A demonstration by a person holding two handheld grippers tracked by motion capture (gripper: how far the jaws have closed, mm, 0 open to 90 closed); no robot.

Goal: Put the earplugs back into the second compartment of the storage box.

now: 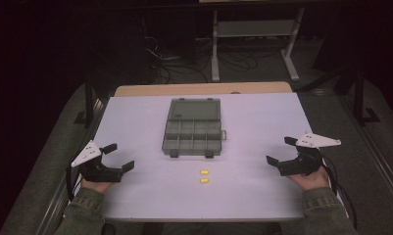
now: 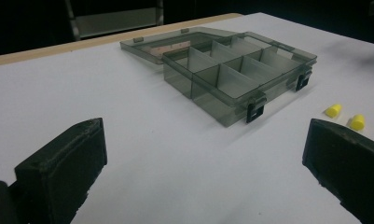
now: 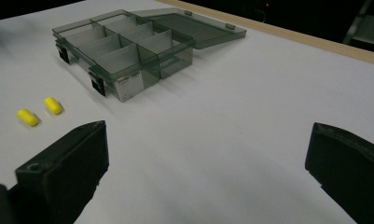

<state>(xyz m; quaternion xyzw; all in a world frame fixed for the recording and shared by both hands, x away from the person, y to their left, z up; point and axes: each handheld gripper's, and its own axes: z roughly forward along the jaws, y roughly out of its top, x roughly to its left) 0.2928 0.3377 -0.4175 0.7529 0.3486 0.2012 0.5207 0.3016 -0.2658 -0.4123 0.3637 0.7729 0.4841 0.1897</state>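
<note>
Earplugs (image 1: pixel 204 176) lie midway between left gripper (image 1: pixel 120 156) and right gripper (image 1: pixel 278 152), well apart; both spread wide.

— How is the scene lit?

— The white table (image 1: pixel 262 196) is lit from above, while the surroundings in the high view are left in deep darkness. A faint violet cast is seen on the tabletop.

— Are shadows seen?

— Soft, short ones are cast beside the grey box (image 2: pixel 231 79) and under the yellow pieces (image 3: pixel 35 112). No hard glare is noticed.

— And sharpness?

— The high view is grainy and slightly soft. In the gripper views, the near black jaws are rendered a little blurred, and the far table corners are smeared.
</note>
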